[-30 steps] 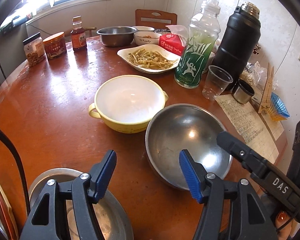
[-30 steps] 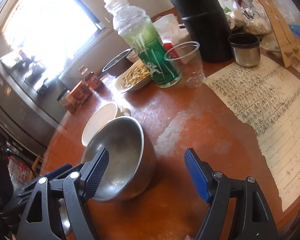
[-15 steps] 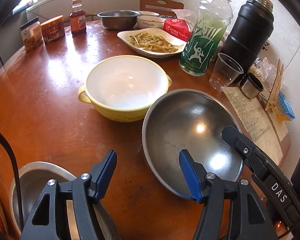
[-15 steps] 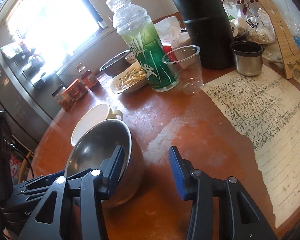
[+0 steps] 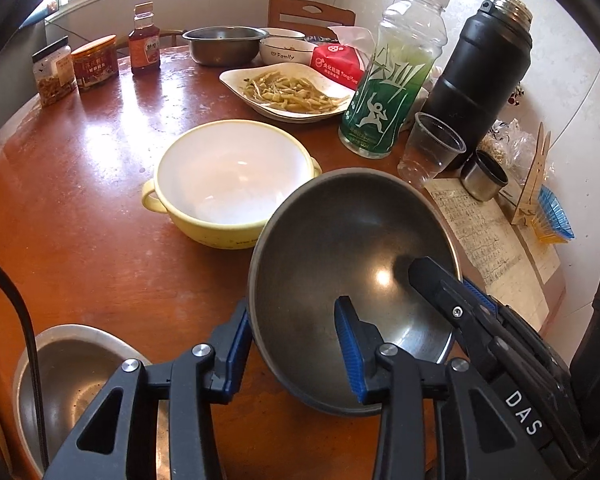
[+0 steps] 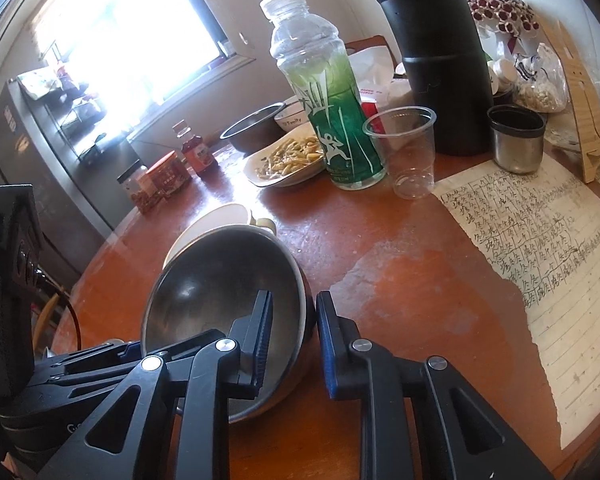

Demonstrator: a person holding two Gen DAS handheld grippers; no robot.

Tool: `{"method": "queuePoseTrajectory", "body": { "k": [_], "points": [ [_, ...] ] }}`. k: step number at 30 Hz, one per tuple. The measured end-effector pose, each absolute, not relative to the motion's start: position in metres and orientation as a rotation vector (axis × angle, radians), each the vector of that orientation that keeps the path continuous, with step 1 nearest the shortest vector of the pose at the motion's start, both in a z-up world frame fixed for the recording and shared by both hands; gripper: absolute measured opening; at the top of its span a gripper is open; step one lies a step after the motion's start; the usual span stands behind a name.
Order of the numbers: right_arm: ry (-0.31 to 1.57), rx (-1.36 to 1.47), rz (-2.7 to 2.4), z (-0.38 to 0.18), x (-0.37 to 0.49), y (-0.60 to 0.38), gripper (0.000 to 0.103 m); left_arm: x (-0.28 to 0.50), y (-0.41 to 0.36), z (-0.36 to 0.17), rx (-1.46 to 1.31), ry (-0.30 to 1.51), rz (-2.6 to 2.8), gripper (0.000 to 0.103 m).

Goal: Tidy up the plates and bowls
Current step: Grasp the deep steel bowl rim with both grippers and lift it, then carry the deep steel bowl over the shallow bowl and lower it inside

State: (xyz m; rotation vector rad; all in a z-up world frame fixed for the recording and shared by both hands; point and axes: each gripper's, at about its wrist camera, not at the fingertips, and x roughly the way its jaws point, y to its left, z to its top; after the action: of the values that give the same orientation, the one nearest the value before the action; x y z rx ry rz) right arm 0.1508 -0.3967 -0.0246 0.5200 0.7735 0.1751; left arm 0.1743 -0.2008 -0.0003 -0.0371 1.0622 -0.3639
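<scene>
A steel bowl [image 5: 352,248] [image 6: 216,292] sits tilted on the brown table [image 5: 80,208], leaning against a yellow two-handled bowl [image 5: 232,176] [image 6: 208,220]. My right gripper [image 6: 294,340] [image 5: 448,280] is shut on the steel bowl's right rim, one finger inside and one outside. My left gripper [image 5: 292,340] straddles the near-left rim and its jaws are closing; the outer pad [image 5: 238,340] is at the wall, while the inner pad [image 5: 346,344] still stands off it. A second steel bowl [image 5: 80,368] lies below the left gripper at the table's near edge.
Behind stand a plate of food [image 5: 284,92], a green bottle [image 5: 392,80], a black flask [image 5: 484,72], a plastic cup [image 5: 432,148] and a steel cup [image 5: 484,174]. A written sheet [image 6: 540,240] covers the right side. Jars [image 5: 96,64] and more bowls [image 5: 224,44] line the far edge.
The right gripper has shut on the steel bowl's right rim and the bowl has tipped up. The left jaws have narrowed around its near-left rim.
</scene>
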Motion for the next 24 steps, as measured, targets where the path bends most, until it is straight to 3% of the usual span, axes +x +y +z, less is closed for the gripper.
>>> {"method": "queuePoseTrajectory", "body": {
  "k": [24],
  "points": [
    [0.709, 0.478, 0.253, 0.024, 0.138, -0.360, 0.024, 0.144, -0.147, 0.040, -0.092, 0.986, -0.353, 0.040]
  ]
}}
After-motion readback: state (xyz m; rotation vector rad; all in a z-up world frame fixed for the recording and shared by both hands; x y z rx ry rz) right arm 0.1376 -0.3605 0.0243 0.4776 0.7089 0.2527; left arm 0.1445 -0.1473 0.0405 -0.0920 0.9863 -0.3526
